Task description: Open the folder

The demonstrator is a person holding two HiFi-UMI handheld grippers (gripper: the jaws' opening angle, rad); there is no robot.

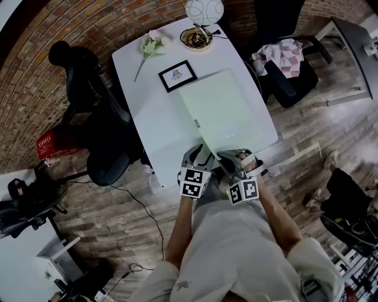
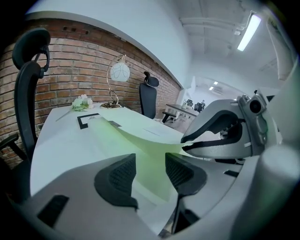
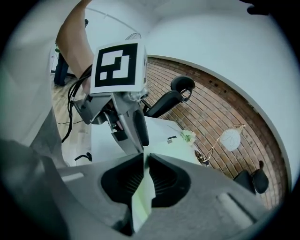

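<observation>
Right gripper pinches folder cover; frame, lamp beyond.

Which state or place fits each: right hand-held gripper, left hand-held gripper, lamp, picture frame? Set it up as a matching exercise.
Things:
1 right hand-held gripper
2 left hand-held gripper
3 lamp
4 picture frame

States or places:
A at the table's far end
B jaws apart
C shut on the folder's lifted cover
D flat, between flower and folder

Pairs: 1-C, 2-B, 3-A, 4-D
</observation>
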